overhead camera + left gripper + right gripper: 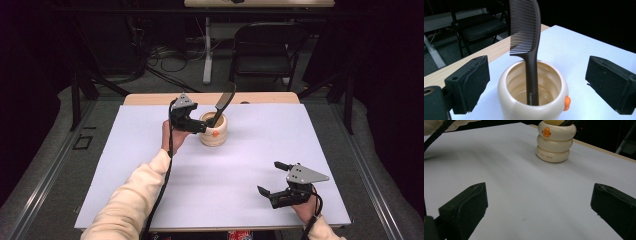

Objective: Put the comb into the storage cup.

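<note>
Standing handle-down in the cream holder [214, 131], the dark comb [222, 104] leans against the far rim with its teeth above it. The left tool [536, 83] has its pads apart on either side of the holder, clamped on nothing, so the release looks done. Judging by that lean, lifting straight away without brushing the comb should keep it put. The right tool [274, 178], well nearer the person than the holder, hangs spread and empty over the surface [150, 165].
</note>
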`<state>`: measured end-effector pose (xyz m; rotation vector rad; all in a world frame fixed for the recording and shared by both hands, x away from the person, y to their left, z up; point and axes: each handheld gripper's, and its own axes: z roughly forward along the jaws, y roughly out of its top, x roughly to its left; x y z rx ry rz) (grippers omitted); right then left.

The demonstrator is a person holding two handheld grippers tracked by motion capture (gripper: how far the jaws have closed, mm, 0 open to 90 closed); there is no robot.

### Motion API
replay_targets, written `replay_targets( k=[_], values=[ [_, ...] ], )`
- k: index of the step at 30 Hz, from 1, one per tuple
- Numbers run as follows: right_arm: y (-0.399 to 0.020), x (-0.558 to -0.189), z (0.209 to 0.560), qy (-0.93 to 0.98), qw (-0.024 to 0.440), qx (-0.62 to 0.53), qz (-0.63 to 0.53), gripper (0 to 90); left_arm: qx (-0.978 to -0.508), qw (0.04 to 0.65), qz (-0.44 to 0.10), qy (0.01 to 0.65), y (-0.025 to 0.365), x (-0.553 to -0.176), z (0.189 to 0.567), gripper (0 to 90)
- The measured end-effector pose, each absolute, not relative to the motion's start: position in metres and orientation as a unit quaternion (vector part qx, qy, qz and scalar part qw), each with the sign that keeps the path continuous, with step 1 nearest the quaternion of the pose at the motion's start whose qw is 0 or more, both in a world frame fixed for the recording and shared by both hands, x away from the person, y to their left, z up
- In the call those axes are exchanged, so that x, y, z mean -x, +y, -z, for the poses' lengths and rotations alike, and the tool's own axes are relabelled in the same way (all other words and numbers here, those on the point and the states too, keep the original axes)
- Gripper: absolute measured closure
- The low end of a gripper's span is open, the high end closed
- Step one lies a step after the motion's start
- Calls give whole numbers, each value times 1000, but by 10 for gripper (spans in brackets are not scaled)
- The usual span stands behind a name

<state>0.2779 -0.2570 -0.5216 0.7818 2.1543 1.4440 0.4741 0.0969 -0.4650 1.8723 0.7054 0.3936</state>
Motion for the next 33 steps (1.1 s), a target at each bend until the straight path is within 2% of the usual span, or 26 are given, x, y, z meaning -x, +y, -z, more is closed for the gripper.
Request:
replay_targets(
  k=[8,33],
  values=[
    [-256,-278,521,779,215,-280,-518,4,-789,514,-165,295,107,-465,460,0],
    [-255,-278,522,779,215,-284,-517,5,-800,487,-176,303,149,-422,454,0]
  ],
)
